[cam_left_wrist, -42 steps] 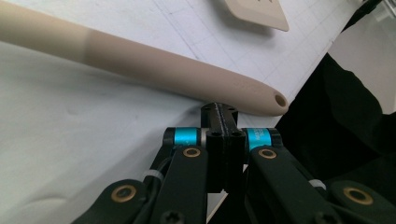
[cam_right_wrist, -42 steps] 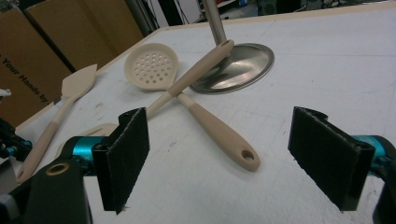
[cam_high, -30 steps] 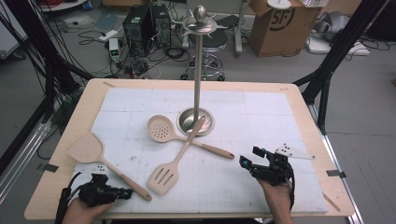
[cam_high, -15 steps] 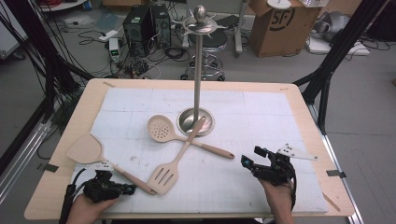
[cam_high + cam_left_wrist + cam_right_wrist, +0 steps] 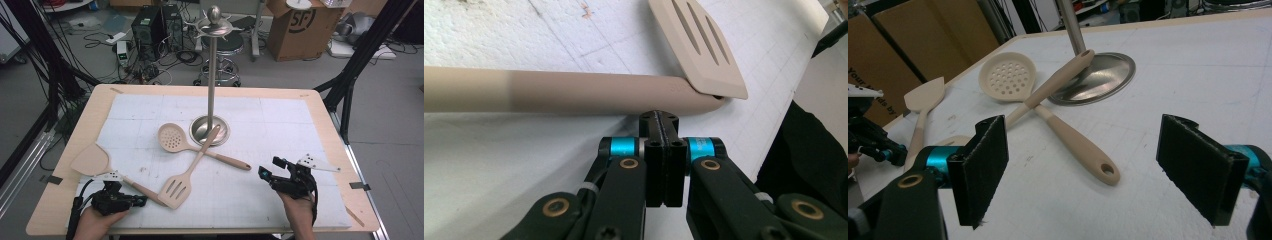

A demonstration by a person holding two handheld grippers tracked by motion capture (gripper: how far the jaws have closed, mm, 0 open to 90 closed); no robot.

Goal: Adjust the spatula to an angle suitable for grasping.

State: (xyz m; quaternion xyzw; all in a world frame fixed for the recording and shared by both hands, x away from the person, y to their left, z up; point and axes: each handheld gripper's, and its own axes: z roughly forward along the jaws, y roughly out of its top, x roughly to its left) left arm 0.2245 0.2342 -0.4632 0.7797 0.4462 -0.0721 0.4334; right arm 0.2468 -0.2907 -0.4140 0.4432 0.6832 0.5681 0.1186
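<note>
1. Two grippers, two different stories. My left gripper [image 5: 659, 117] has its jaws pressed flat together with nothing between them, tip parked just beside the handle end of the solid spatula [image 5: 569, 92]. Looks like touching or nearly, can't call it.
2. My right gripper [image 5: 1103, 172] has its pads spread wide over bare mat, holding nothing, with the skimmer's [image 5: 1008, 75] handle lying ahead of it.
3. Going outward: the solid spatula's handle end runs right up under the slotted spatula [image 5: 175, 189], whose handle crosses over the skimmer's and leans on the stand [image 5: 212, 75] base.
4. Progress-wise, my guess is we're basically at the start. All three utensils lie flat on the table [image 5: 300, 105] and the hooks up top of the stand carry nothing.
5. What's left is pretty much everything: open the left jaws, actually grab a handle, lift, hang, repeat.
</note>
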